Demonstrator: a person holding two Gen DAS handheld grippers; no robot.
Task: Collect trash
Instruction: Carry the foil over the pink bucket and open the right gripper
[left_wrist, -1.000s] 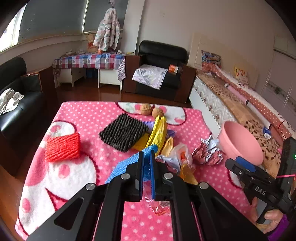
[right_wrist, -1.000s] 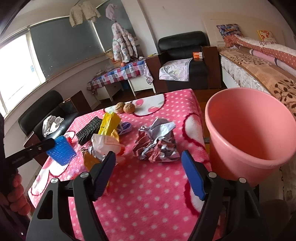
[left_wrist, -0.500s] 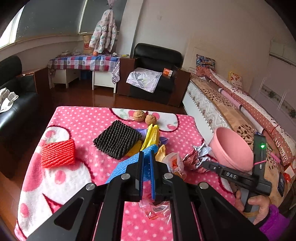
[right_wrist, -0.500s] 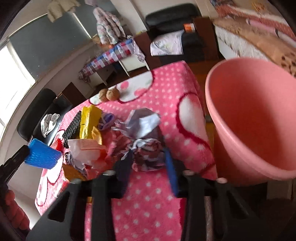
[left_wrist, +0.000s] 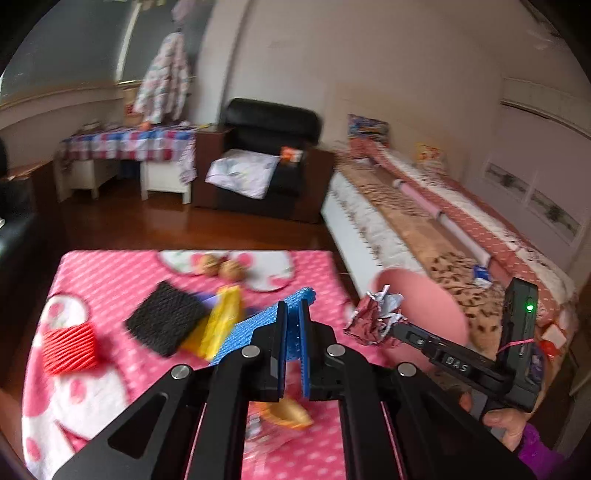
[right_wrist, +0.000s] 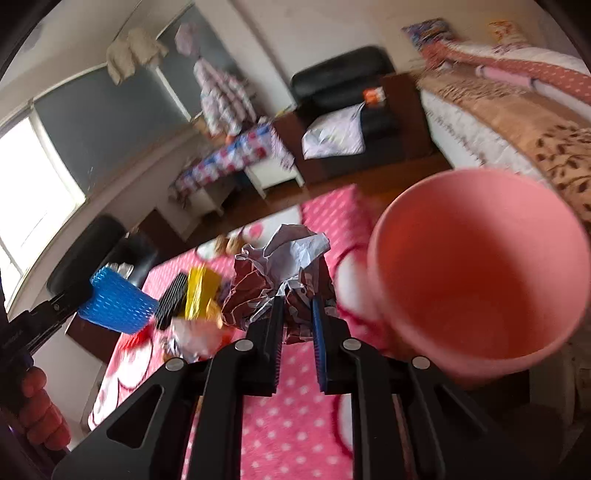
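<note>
A: Left wrist view first. What is the left gripper (left_wrist: 292, 345) doing?

B: Its jaws are pressed together on a blue foam net (left_wrist: 258, 328), which sticks out past the fingertips and to the left. The net hangs above the pink dotted cloth (left_wrist: 110, 269), clear of the pile.

A: And the right gripper (right_wrist: 298, 334)?

B: Its jaws are closing, with a crumpled wrapper (right_wrist: 280, 266) between them; the pads press into its lower part. The wrapper is silver and dark red. In the left view the same wrapper (left_wrist: 375, 317) sits at the tip of the right gripper (left_wrist: 388, 326), up off the cloth and right in front of the bin (left_wrist: 432, 306).

A: Where is the bin?

B: It is a pink bin (right_wrist: 480, 273), at the right edge of the table, beside the bed (left_wrist: 424, 229). From the right wrist its mouth faces the camera and looks empty. The wrapper is just left of its rim, not over the opening.

A: What trash is left on the cloth?

B: A black net (left_wrist: 166, 317), a red net (left_wrist: 70, 343) near the left edge, a yellow bag (left_wrist: 221, 321) beside the black one, and two walnuts (left_wrist: 221, 266) at the far end. A white and orange wrapper (right_wrist: 192, 336) lies close under the right gripper. All of it is blurred.

A: Any hands?

B: The right hand (left_wrist: 506, 424) shows on the gripper handle at the lower right of the left view; the left hand (right_wrist: 37, 406) shows at the lower left of the right view.
</note>
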